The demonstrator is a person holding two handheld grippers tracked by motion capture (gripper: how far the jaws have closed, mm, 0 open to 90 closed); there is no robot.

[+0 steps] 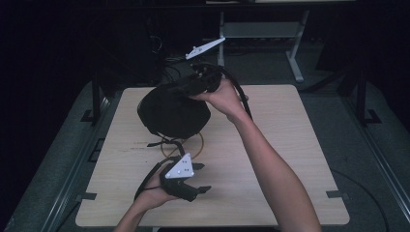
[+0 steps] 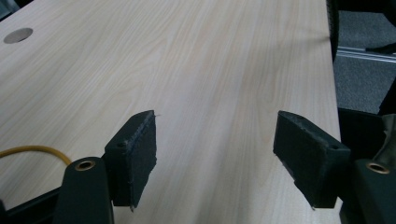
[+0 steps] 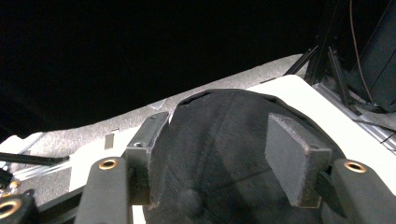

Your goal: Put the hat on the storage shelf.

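Table: a pale wood-grain top (image 1: 290, 145), which I use as the landmark for everything else; dark floor and metal frame legs surround it.

Cap: a black cap (image 1: 174, 111) hangs above the far-left part of the table, lifted clear of the wood. In the right gripper view its crown (image 3: 224, 154), with the top button showing, bulges up between the two jaws.

Right gripper: the right gripper (image 1: 200, 82) is held above the table's far edge, the person's right hand (image 1: 225, 96) wrapped around it and the forearm stretching diagonally back across the table to the near right corner. Its white three-cornered plate sticks out beyond the far edge. The jaws stand a moderate way apart with the cap's fabric between them; from here I cannot tell whether the pads press on the cap or just straddle it.

Left gripper: the left gripper (image 1: 203, 186) sits low over the near-left part of the table, held by the left hand (image 1: 157, 191). Its jaws are spread wide, nothing between them but bare wood in the left gripper view.

Yellow ring: a thin yellow loop (image 1: 200, 142) lies on the table just under the cap, between the cap and the left gripper; a curve of it (image 2: 32, 150) shows beside the left jaw.

Straps: black straps lie on the table just beside the yellow loop.

Hole: a small round grey spot (image 2: 17, 35) marks the table surface.
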